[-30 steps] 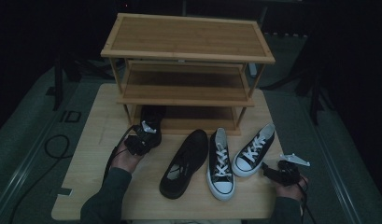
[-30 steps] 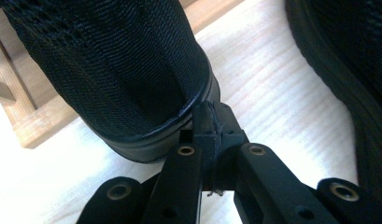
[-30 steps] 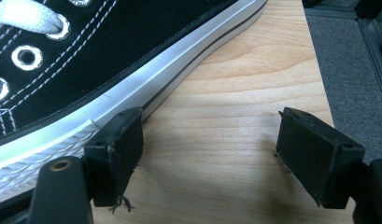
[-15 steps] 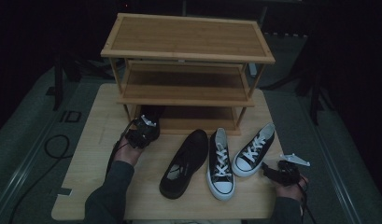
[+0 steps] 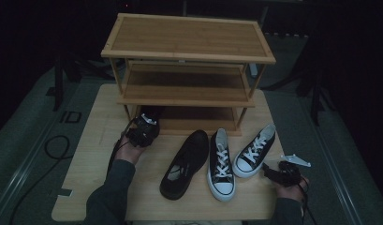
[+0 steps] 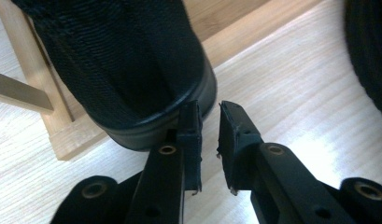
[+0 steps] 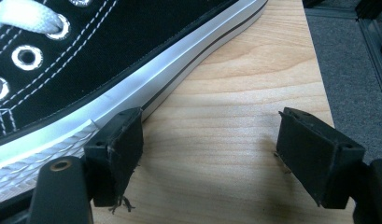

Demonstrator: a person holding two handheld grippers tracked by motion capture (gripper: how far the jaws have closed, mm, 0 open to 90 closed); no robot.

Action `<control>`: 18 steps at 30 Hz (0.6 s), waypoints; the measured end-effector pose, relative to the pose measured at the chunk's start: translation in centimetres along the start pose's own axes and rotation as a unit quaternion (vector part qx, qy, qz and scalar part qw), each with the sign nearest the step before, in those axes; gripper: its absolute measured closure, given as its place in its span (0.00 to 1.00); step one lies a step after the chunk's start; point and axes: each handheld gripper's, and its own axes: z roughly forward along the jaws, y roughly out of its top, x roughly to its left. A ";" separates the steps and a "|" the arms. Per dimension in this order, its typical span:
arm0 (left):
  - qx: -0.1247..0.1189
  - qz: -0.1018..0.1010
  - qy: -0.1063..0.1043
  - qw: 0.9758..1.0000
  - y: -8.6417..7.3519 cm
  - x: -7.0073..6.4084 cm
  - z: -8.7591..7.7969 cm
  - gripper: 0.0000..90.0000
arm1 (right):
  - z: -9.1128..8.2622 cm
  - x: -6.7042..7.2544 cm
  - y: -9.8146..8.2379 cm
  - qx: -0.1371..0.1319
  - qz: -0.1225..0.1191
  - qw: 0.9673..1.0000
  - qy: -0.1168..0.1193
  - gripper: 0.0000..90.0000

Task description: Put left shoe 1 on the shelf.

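- Left claw [image 5: 143, 127] sits at the bottom-left corner of the bamboo shoe rack [image 5: 189, 51], right behind the heel of a black shoe [image 6: 132, 70] that is parked on the rack's bottom shelf.
- Its jaws have just been opening: narrow gap now, nothing between the pads. The pad tip is at the heel rim; I can't tell whether it touches.
- Right claw [image 5: 273, 174] rests at the near right of the tabletop [image 5: 86, 164], jaws spread wide, holding nothing.
- In the right gripper view one pad sits just beside the white sole of the right black-and-white sneaker [image 5: 254, 150].
- A second such sneaker [image 5: 221, 164] and another plain black shoe [image 5: 187, 161] lie on the tabletop in front of the rack.
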 end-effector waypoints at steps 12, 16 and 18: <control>-0.031 0.018 -0.052 0.998 -0.5 -1.1 -3.2 0.68 | 0.0 0.0 0.0 0.000 0.000 1.000 0.000 0.25; -0.041 0.021 -0.062 0.997 -0.3 -1.6 -4.0 0.64 | 0.0 0.0 0.0 0.000 0.000 1.000 0.000 0.25; -0.044 0.024 -0.065 0.997 -0.2 -1.8 -4.3 0.64 | 0.0 0.0 0.0 0.000 0.000 1.000 0.000 0.25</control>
